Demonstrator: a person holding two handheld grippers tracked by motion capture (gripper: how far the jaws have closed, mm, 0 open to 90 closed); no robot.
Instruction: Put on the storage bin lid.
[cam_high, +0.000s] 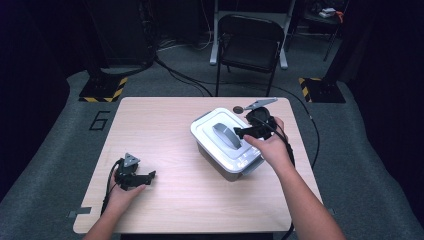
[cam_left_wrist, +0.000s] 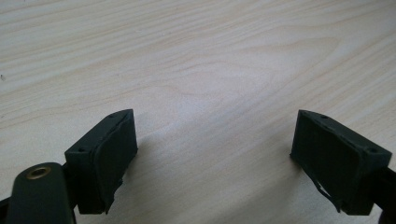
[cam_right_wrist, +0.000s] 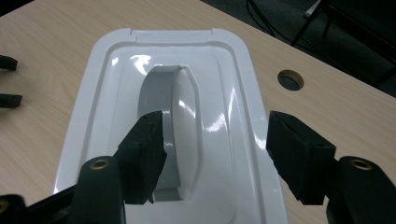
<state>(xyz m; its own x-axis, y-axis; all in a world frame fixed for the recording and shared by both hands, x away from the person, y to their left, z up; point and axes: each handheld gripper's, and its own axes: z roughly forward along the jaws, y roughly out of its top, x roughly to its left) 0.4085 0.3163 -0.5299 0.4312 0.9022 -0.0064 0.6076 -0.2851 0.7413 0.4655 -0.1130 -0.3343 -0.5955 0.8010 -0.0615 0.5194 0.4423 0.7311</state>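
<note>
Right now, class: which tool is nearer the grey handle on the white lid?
Right. The right tool hovers open at the grey handle; the left tool sits on the table, well apart from it.

A black folding chair (cam_high: 248, 42) stands on grey carpet (cam_high: 55, 150) behind the wooden table (cam_high: 160, 130).

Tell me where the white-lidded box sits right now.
In the high view the box sits right of centre on the table, near the far edge, by the round hole. The right gripper hovers over its grey handle.
</note>
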